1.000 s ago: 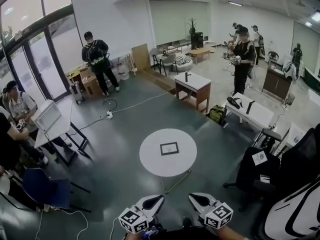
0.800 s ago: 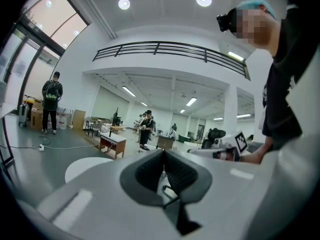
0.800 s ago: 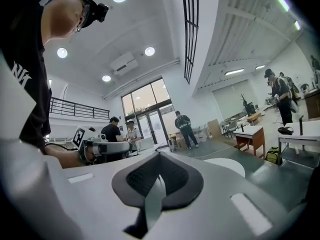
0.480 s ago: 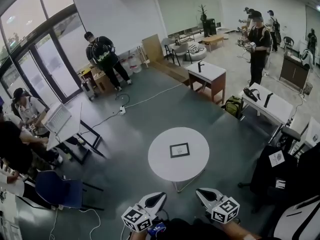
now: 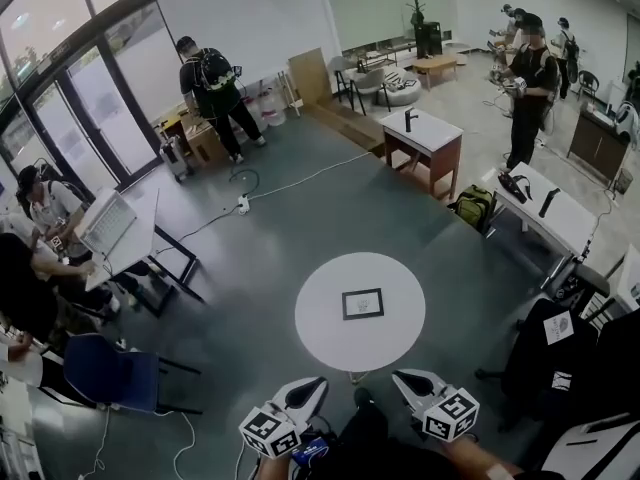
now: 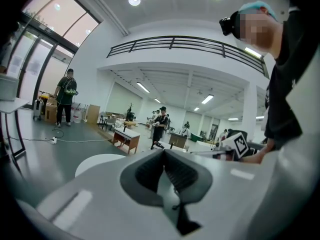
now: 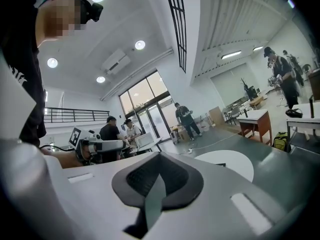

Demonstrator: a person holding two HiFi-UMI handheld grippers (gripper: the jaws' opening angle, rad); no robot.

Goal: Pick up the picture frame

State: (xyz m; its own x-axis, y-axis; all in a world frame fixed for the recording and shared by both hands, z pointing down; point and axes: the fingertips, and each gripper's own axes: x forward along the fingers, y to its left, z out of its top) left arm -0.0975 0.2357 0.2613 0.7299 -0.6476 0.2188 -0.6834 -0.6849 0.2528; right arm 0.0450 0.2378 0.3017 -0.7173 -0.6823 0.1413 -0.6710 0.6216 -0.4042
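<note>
Both closed, left gripper (image 5: 318, 384), right gripper (image 5: 398, 377), held nearly level

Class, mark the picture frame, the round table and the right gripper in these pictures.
picture frame (image 5: 362, 303), head view, the middle of the frame.
round table (image 5: 325, 340), head view, bare white top beside the frame.
right gripper (image 5: 403, 378), head view, tip of its shut jaws.

Left gripper (image 6: 164, 153) matt plastic; floor (image 5: 250, 268) smooth w/ sheen.
</note>
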